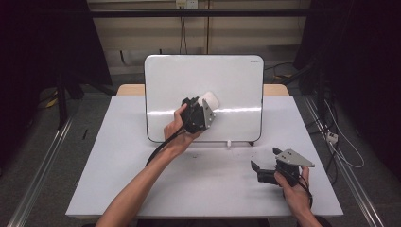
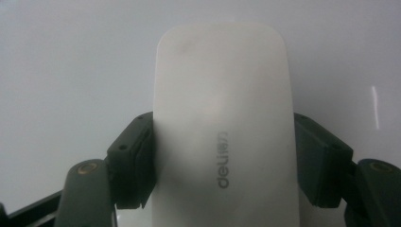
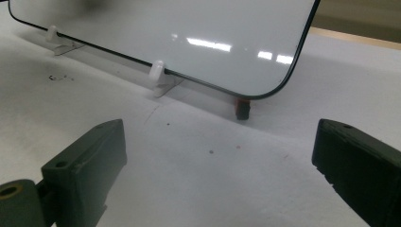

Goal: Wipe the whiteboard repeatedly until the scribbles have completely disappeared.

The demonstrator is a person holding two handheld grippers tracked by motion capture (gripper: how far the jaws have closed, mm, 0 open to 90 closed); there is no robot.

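Note:
A whiteboard (image 1: 227, 80) stands tilted on small white feet at the back of the white table (image 1: 118, 165). My left gripper (image 1: 201, 109) is held up against the board's face, shut on a white rounded eraser (image 1: 209, 100). Seen close in the left gripper view, the eraser (image 2: 222, 118) carries a grey "deli" mark and both black pads (image 2: 135, 161) press its sides. My right gripper (image 1: 265, 161) rests low on the table at the front right, jaws wide apart with nothing between them. In the right gripper view its pads (image 3: 90, 165) frame bare table below the board's lower edge (image 3: 213, 85).
White clip feet (image 3: 158, 75) and a dark foot (image 3: 242, 108) prop the board. Small dark specks (image 3: 59, 77) lie on the table before it. Dark floor, cables and rails flank the table on both sides.

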